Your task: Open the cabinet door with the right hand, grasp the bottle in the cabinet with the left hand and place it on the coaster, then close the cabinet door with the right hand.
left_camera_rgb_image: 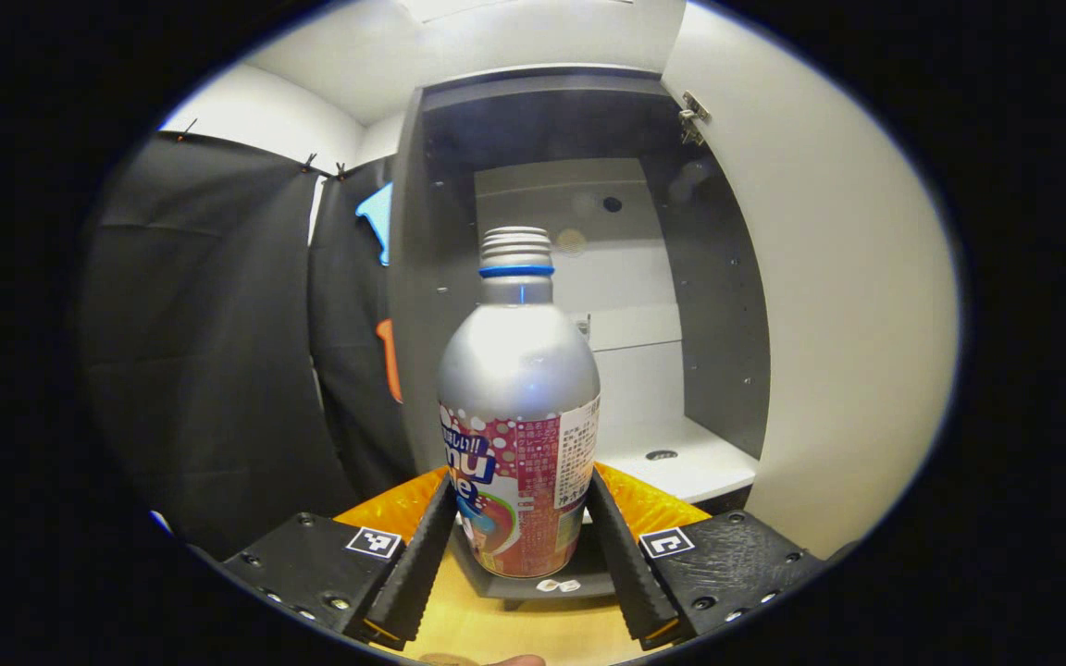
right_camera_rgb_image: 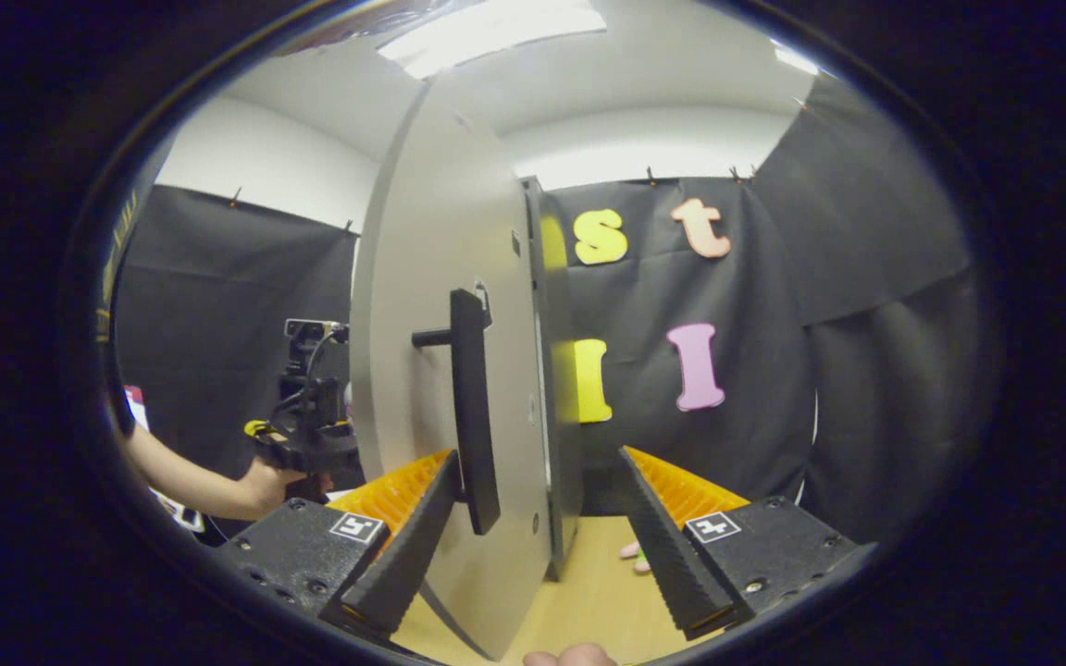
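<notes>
— Bottle (left_camera_rgb_image: 519, 407)?
— Upright between my left gripper's (left_camera_rgb_image: 519, 546) jaws, pinched on both sides, standing on the dark coaster (left_camera_rgb_image: 542, 583) on the table.
— Next?
— Placing seems done; I'd release, then shut the cabinet door (right_camera_rgb_image: 445, 370). My right gripper's (right_camera_rgb_image: 542, 527) jaws are spread around its handle (right_camera_rgb_image: 473, 407).
— Obstacles?
— The door's edge sits between those jaws.

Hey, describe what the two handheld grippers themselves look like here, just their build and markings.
Each gripper, left and right, has two long ridged fingers on black bolted blocks, each block carrying a small square black-and-white tag. In the right gripper view, the left gripper's top carries a boxy camera with cables.
</notes>
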Tool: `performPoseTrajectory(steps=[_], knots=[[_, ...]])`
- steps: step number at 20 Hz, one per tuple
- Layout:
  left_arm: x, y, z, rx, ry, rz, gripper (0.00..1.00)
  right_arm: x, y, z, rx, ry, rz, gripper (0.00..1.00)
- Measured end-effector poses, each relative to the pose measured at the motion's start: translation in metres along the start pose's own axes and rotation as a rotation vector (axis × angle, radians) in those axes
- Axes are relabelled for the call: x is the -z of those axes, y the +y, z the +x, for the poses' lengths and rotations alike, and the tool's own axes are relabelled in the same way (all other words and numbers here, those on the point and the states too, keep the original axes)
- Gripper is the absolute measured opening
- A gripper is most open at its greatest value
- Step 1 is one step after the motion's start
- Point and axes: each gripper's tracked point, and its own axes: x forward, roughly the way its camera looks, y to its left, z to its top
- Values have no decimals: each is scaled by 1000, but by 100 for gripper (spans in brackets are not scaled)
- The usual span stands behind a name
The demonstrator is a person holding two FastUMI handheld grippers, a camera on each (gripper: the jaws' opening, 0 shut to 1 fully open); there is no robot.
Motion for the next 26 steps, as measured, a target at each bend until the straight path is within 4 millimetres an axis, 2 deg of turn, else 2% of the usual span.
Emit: performPoseTrajectory(steps=[3,5,6,9,11,13,16,17,19,20,21,22,26], knots=[[14,22,-27,-30,-5,63,78,4,3,2,0,24,19,99],[27,25,-39,-20,-21,115,78,3,0,3,28,42,82,100],[35,24,-42,-5,-17,126,78,6,-2,3,49,66,132,97],[73,29,-51,10,15,106,78,7,-4,-1,115,120,236,98],[102,34,-53,11,46,38,78,4,-4,-4,166,148,221,100],[135,45,-52,-1,79,-7,78,-2,-5,-11,239,165,119,97],[194,64,-52,-23,155,-29,79,-8,2,-19,319,178,-21,100],[212,66,-53,-23,173,-37,79,-7,2,-20,343,186,-35,98],[249,74,-56,-37,209,-44,79,-3,3,-21,381,201,-2,100],[267,78,-58,-51,230,-43,79,-3,3,-22,396,203,15,97],[285,81,-57,-54,246,-44,79,-4,3,-22,409,208,15,100],[301,80,-57,-50,264,-48,79,-5,2,-22,423,214,10,97],[351,78,-60,-38,327,-75,79,-6,8,-23,423,222,-15,99]])
